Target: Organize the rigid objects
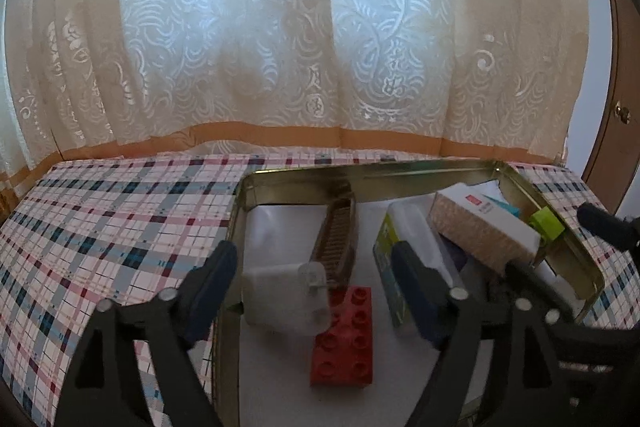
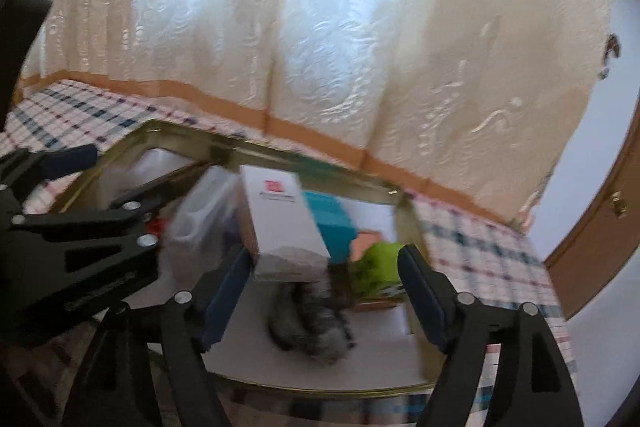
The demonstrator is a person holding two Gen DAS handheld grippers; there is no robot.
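Left gripper jaws wide, straddling a translucent white block without pressing it; red brick just beside. Right gripper also spread, empty, over a blurred grey object. All sit in the gold tin (crowded). Risk: closing fingers nudge neighbours or snag the rim.

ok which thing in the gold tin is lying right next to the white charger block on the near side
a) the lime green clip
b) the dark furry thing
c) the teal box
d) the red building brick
d: in the left wrist view the red building brick lies against the near right corner of the white charger block inside the gold tin.
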